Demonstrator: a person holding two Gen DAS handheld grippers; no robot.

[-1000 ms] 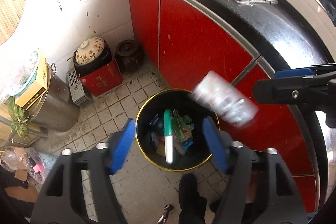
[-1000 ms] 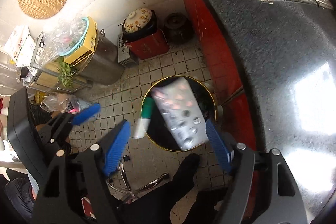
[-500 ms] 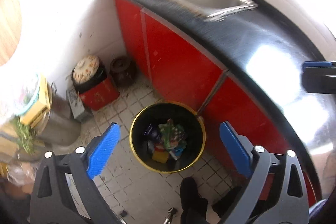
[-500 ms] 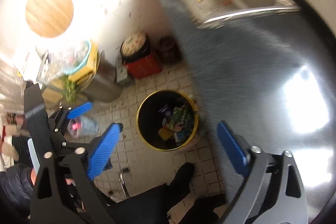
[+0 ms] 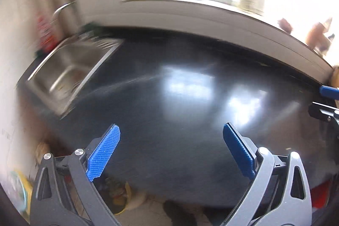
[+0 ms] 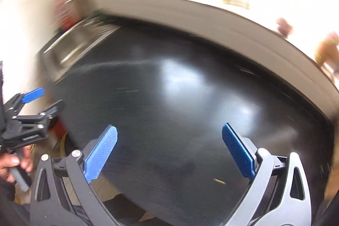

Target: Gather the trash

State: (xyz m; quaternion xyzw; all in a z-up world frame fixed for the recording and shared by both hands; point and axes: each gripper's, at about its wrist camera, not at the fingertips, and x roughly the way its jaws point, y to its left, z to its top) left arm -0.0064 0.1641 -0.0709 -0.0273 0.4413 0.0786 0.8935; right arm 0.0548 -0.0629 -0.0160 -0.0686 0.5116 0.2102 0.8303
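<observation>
Your left tool (image 5: pixel 170 149) and right tool (image 6: pixel 168 148) are spread apart and empty above the dark surface (image 5: pixel 190 120); no trash shows there, so collecting looks nearly finished.

Sink (image 5: pixel 70 69) at countertop's (image 5: pixel 169 111) left end, window sill (image 5: pixel 190 7) behind.

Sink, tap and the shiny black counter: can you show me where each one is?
sink (image 5: pixel 70 69), left wrist view, on the steel basin floor.
tap (image 5: pixel 61 9), left wrist view, on the curved spout above the sink.
black counter (image 6: pixel 180 111), right wrist view, on its bare top between the blue pads.
</observation>
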